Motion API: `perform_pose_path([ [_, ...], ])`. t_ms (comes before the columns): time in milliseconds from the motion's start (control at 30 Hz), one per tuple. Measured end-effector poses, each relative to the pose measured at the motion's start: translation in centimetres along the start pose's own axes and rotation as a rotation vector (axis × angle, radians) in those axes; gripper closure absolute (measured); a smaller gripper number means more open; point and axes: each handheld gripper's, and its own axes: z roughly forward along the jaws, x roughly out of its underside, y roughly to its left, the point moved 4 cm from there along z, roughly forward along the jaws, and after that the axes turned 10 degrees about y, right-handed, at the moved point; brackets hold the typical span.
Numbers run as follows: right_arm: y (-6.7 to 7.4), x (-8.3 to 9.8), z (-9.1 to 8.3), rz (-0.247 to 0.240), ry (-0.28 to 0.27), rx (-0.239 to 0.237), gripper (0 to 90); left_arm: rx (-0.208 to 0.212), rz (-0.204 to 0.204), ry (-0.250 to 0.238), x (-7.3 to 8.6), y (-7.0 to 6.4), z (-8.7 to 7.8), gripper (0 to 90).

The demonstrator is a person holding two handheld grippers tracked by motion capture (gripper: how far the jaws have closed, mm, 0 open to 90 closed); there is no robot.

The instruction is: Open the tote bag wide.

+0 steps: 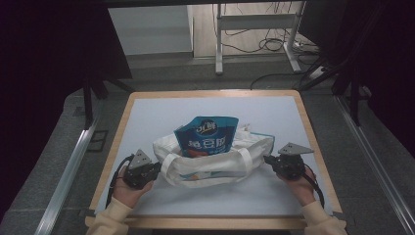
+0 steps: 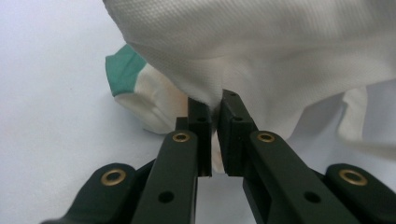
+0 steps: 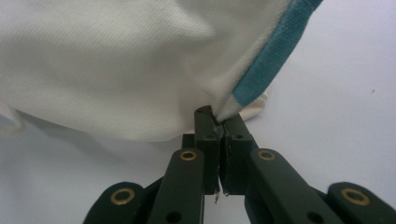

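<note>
Both grippers pinching the bag's ends!

Left gripper point(image 1: 155, 169) is clamped on cloth at the left end of the bag point(image 1: 210, 169); the pouch point(image 1: 206, 137) stands inside at mid-table; right gripper point(image 1: 267, 159) is clamped on the right end. The bag's long axis runs left-right between them, both equally close.

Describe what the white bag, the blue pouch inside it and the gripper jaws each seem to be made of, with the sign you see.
White bag: woven cloth, likely canvas, matt; the weave grain shows in the left gripper view, with teal trim.
Blue pouch: probably plastic film, glossy, printed and creased.
Gripper jaws: black, matt, probably plastic, with brass-coloured rivets.
</note>
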Motion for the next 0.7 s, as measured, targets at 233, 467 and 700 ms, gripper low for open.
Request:
perform_pose_path([
  [233, 0.1, 0.2, 0.5, -0.007, 0.021, 0.007, 86.2, 0.002, -0.005, 0.02, 0.0, 0.2, 0.6, 84.6],
  [467, 0.1, 0.3, 1.0, -0.004, 0.039, 0.005, 86.2, 0.009, -0.019, 0.045, -0.1, 0.6, 1.5, 84.6],
  [700, 0.0, 0.4, 1.3, -0.002, 0.053, 0.003, 86.2, 0.02, -0.037, 0.053, -0.1, 0.9, 1.9, 84.6],
])
